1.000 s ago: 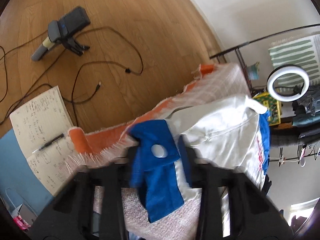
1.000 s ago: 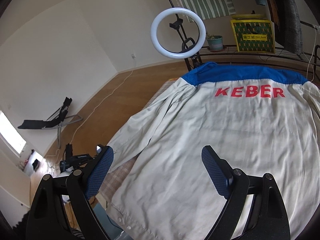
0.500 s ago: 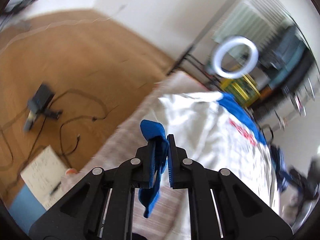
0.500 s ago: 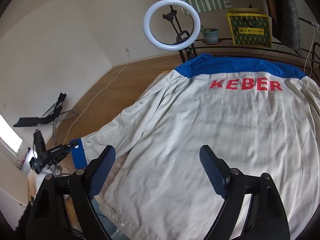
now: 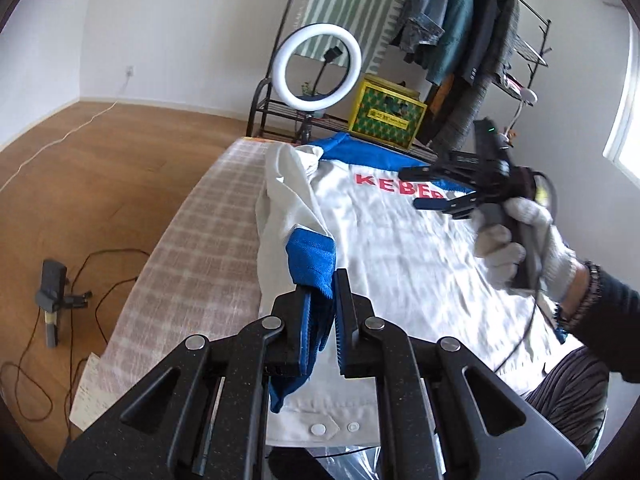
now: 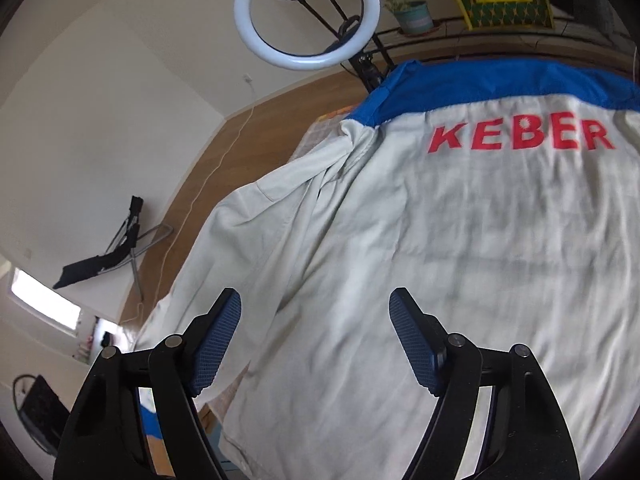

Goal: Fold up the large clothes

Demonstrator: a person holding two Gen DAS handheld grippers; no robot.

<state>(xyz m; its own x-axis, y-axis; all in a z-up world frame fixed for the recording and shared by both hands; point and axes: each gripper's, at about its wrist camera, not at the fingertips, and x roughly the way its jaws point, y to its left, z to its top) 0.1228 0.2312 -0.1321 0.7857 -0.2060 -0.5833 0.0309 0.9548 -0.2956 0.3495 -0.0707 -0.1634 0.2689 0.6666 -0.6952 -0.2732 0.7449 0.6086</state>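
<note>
Left wrist view: the left gripper (image 5: 322, 300) is pinched tight on the blue cuff (image 5: 312, 266) of the shirt (image 5: 400, 260), holding the sleeve (image 5: 288, 196) lifted over the shirt's left edge. The shirt lies back-up on a pale checked cloth (image 5: 208, 248) covering the table; it is off-white with a blue yoke, red letters "KEBER" across the back and snap buttons along the near hem. Above the shirt's far right part, a gloved hand (image 5: 524, 240) holds the right gripper (image 5: 420, 188), jaws spread, nothing between them.

Right wrist view: the right gripper (image 6: 316, 340) hovers over the shirt (image 6: 440, 260) with its blue pads wide apart; its jaws have just been closing a little, and no cloth is between them. The fabric is lightly creased, and the left sleeve (image 6: 256, 216) is bunched with folds at the shoulder. A ring light (image 6: 306, 12) stands beyond the collar.
</note>
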